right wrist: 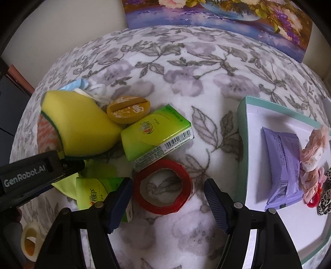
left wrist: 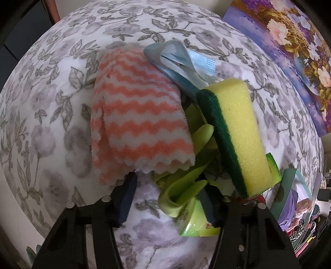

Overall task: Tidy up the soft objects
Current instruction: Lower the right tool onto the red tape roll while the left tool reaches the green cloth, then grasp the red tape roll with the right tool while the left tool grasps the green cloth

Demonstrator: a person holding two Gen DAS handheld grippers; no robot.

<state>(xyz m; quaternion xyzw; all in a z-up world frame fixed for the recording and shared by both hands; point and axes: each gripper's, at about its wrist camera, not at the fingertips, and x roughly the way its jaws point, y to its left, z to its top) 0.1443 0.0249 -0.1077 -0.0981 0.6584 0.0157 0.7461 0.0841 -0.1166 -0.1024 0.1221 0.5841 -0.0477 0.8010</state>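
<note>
Hiding green cloth (left wrist: pixel 182 186) — sponge (left wrist: pixel 235 132), towel (left wrist: pixel 140 124).

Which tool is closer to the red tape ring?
Right. The right tool hangs open just in front of the red tape ring, not touching it. The left tool is off to the side, over the green cloth beneath the sponge.

Surface is a plush white blanket (right wrist: pixel 178 68) with grey-lilac flower and leaf print. Directly on it: red tape ring (right wrist: pixel 163 186) near centre; green tissue pack with barcode (right wrist: pixel 157 134) just above it; second green pack (right wrist: pixel 97 190) at left, partly hidden. Pale green-rimmed white tray (right wrist: pixel 242 132) at right, well apart from the ring. Folded orange-and-white zigzag cloth (left wrist: pixel 140 122) lies left of the pile. Cream tape roll (right wrist: pixel 31 242) at bottom left. Floral painting (right wrist: pixel 227 18) at far edge.
</note>
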